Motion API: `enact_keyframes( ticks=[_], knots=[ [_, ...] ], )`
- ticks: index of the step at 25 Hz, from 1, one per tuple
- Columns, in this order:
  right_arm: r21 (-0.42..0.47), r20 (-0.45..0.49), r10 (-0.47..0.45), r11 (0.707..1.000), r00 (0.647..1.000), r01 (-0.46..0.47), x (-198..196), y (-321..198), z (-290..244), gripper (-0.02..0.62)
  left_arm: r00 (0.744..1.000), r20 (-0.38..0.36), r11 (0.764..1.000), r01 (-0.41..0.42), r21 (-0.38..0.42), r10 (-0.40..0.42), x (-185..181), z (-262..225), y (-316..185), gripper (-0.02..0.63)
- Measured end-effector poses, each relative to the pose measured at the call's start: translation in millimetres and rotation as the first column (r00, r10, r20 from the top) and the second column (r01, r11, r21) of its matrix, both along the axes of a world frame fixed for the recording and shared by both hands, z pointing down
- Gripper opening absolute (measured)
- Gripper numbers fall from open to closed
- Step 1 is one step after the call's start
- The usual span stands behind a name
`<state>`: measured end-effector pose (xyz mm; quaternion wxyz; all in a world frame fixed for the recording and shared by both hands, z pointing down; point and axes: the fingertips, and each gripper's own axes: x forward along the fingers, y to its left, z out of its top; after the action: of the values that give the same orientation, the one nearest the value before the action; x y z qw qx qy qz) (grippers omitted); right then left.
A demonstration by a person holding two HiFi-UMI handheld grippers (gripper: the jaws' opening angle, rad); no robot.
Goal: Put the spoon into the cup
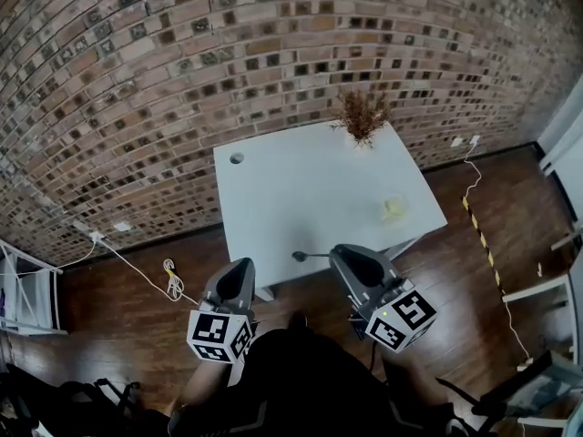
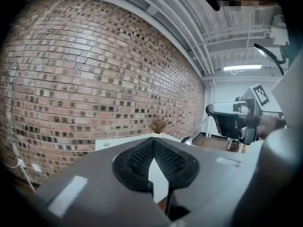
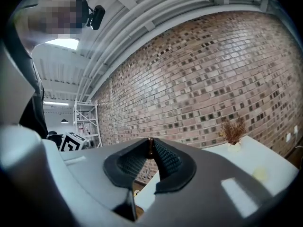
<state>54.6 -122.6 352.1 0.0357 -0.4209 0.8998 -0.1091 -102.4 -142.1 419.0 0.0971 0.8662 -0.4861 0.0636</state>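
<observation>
The right gripper (image 1: 336, 252) is clamped on the handle end of a metal spoon (image 1: 308, 256). In the right gripper view a dark sliver of the handle shows pinched between the jaw tips. In the head view the spoon juts out level from those tips, its bowl pointing toward the left gripper (image 1: 245, 263). The left gripper's jaws are together with nothing between them. Both grippers hang over the wooden floor at the near edge of the white table (image 1: 291, 176), short of it.

The cup (image 1: 393, 209), small and pale yellow, stands on the table near its right edge, well apart from the spoon. A vase of dried sprigs (image 1: 363, 116) sits at the far edge.

The task looks to be at the carrying stage, with the spoon not yet over the cup. The grip is far out on the handle, so the heavy bowl end could swivel or droop in the pads on the way. The cup looks light and nothing braces it, so a spoon lowered off-centre or dropped could tip it or push it toward the table's edge. The sideways bowl could also clip the left gripper
</observation>
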Motion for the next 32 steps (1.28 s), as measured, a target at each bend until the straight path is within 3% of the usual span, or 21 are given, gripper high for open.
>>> enact_keyframes(
  ticks=[11,16,21,32],
  knots=[
    [-0.04,-0.037,0.072,0.997,0.997,-0.073,22,-82,-2,0.046,0.996,-0.041,0.996,-0.079,-0.034,0.077,35,16,-81,-0.006],
    [-0.053,-0.028,0.103,0.993,0.994,-0.105,52,-102,6,0.046,0.995,-0.041,0.994,-0.096,-0.043,0.094,58,21,-99,-0.006],
    [-0.056,0.024,0.081,0.995,0.996,-0.08,85,-123,14,0.046,0.998,-0.014,0.997,-0.057,-0.05,0.057,83,24,-115,-0.006],
    [-0.061,0.056,-0.021,0.998,0.998,0.025,193,-177,13,0.046,0.997,0.048,0.998,0.058,-0.024,-0.057,181,9,-149,-0.006]
  ],
)
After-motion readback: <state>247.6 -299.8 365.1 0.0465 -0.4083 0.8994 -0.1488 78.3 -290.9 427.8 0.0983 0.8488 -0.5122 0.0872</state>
